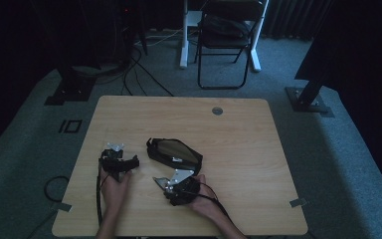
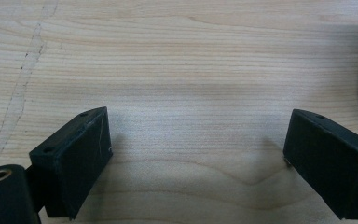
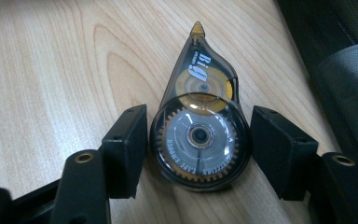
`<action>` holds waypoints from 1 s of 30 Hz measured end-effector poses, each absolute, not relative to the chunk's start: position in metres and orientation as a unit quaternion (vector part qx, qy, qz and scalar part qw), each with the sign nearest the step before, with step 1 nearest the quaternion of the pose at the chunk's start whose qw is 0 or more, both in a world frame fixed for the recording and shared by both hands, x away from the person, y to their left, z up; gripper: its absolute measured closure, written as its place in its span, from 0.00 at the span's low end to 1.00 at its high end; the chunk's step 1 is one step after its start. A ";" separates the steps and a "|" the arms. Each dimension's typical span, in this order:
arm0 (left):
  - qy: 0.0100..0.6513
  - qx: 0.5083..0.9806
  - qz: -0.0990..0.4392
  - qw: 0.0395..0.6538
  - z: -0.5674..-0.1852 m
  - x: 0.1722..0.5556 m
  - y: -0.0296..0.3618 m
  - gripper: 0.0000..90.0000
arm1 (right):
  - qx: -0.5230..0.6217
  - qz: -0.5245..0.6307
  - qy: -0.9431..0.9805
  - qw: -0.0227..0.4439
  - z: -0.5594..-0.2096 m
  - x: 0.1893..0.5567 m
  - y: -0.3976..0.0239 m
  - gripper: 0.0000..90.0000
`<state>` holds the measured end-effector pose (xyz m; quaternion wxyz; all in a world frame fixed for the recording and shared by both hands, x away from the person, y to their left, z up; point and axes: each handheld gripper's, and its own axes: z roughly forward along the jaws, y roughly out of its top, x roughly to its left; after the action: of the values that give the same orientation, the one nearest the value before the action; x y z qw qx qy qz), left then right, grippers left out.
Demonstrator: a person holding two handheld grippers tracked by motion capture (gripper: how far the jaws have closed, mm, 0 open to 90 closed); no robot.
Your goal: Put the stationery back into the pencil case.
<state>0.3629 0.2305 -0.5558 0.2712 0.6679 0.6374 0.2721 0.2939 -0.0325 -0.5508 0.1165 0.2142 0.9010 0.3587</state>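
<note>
Two tools sit near our edge of the table (image 1: 238, 134). Our right tool (image 3: 199, 140) brackets a correction tape dispenser (image 3: 200, 140) lying flat on the wood, jaws just beside its round body but not yet closed on it, so we judge the grasp is still ahead. It is teardrop-shaped, smoky clear plastic with visible gears and an amber tip. Our left tool (image 2: 196, 144) gapes wide over bare wood. Farther off lies a dark pouch (image 1: 174, 152).

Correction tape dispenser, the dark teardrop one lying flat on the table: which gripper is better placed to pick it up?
Right. The right gripper has its open jaws either side of the dark translucent teardrop-shaped correction tape dispenser; the left gripper is open over bare wooden table.
</note>
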 end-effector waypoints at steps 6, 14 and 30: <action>0.637 0.668 0.272 0.271 -0.556 0.363 0.231 0.09 | 0.216 0.359 0.901 0.111 -0.551 0.296 -0.030 0.43; 0.638 0.668 0.272 0.271 -0.556 0.363 0.230 0.09 | 0.222 0.359 0.901 0.097 -0.551 0.298 -0.030 0.46; 0.637 0.668 0.272 0.271 -0.556 0.363 0.231 0.09 | 0.222 0.368 0.896 0.112 -0.548 0.292 -0.030 0.46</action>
<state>0.3629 0.2305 -0.5558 0.2711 0.6679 0.6374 0.2722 0.2925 -0.0302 -0.5477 0.1122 0.2219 0.8961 0.3677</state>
